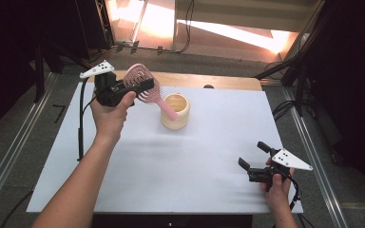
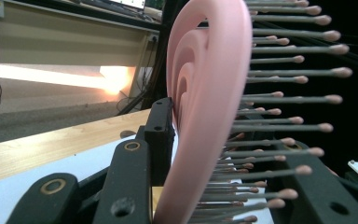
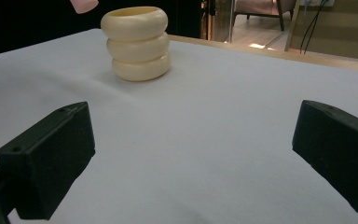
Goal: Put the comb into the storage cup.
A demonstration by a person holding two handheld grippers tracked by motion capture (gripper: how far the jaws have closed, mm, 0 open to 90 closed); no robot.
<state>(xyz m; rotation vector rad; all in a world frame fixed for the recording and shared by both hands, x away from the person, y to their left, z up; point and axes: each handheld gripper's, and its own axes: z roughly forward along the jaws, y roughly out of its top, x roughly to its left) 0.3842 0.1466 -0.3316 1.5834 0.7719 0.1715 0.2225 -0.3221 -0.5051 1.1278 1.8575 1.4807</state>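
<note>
A pink hairbrush (image 1: pixel 145 85) hangs in the air over the table's far left, and my left gripper (image 1: pixel 142 84) is shut on its oval head. Close up in the left gripper view, the brush head (image 2: pixel 205 107) stands edge-on between the jaws, its bristles pointing right. The handle slopes down to the right and its tip (image 1: pixel 171 114) is at the rim of a cream ribbed cup (image 1: pixel 175 111). My right gripper (image 1: pixel 252 156) rests low near the table's front right, open, with nothing between its fingers. In the right gripper view the cup (image 3: pixel 136 43) stands upright, far ahead.
The white table (image 1: pixel 180 156) has a wooden strip (image 1: pixel 209 80) along its far edge. Metal rails run down both sides of the table. A black cable hangs from the left gripper past the table's left edge.
</note>
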